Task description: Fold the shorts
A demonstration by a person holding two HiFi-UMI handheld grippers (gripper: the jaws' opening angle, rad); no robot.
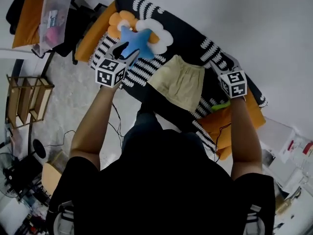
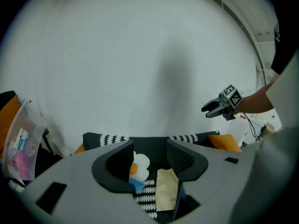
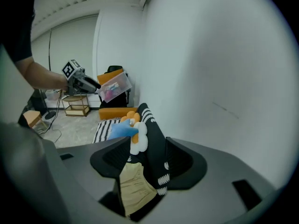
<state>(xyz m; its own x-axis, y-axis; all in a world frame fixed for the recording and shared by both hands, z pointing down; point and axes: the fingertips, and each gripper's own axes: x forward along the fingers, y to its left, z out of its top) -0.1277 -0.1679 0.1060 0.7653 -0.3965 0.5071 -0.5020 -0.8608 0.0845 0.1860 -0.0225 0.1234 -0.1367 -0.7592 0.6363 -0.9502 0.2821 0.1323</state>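
The beige shorts [image 1: 180, 82] lie flat and unfolded on a black cover with white stripes [image 1: 195, 38] spread over a low orange couch [image 1: 95, 33]. The left gripper [image 1: 128, 54] hovers over a blue star cushion [image 1: 137, 40] and a white flower cushion [image 1: 159, 33], left of the shorts. Its fingers [image 2: 112, 167] stand wide apart with nothing between them. The right gripper [image 1: 218, 62] hangs at the shorts' right side, clear of the cloth, its fingers [image 3: 187, 162] also wide and empty.
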